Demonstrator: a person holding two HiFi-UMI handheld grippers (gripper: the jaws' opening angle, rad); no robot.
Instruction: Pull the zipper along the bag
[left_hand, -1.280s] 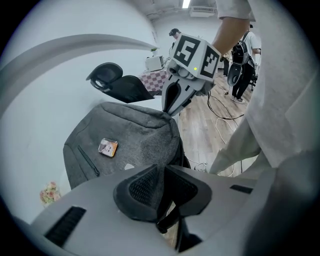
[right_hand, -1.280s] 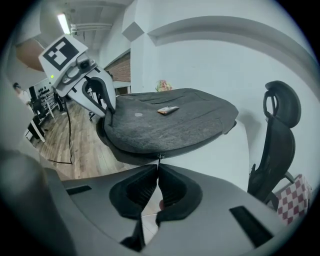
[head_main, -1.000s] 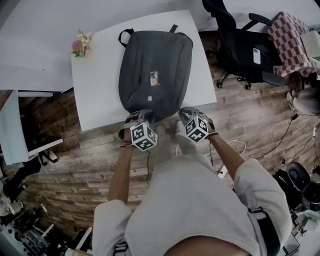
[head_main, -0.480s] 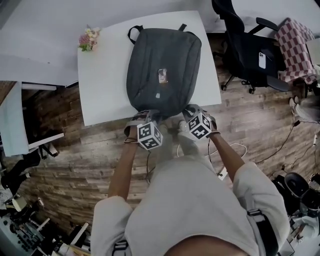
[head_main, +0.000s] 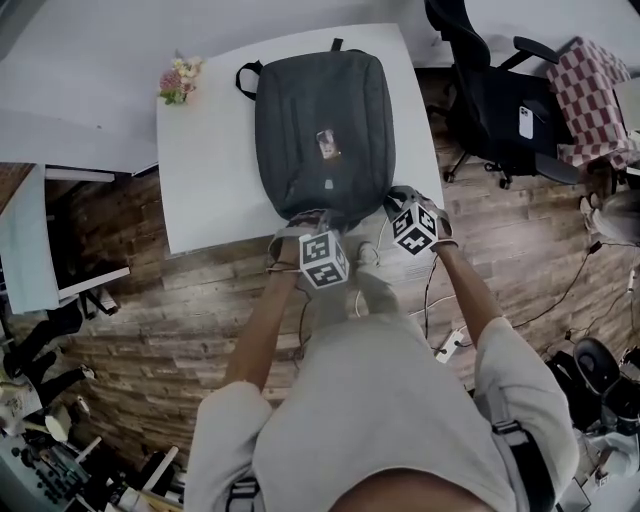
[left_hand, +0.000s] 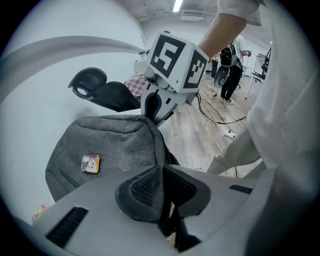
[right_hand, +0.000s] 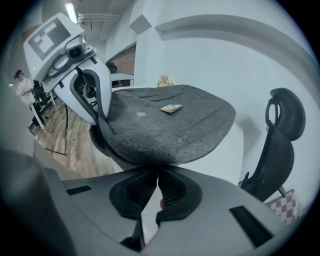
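Backpack (head_main: 322, 130) lies flat on white table (head_main: 205, 170) just ahead of both tools, shifted rightward with them since a second ago; left gripper (left_hand: 162, 192) has just been closing onto its near-edge fabric, right gripper (right_hand: 156, 187) pinches the same edge alongside, so zipper travel looks underway.

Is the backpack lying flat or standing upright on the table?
Lying flat: the backpack rests with its broad face and small badge turned up on the white table, its near end reaching the table's front edge.
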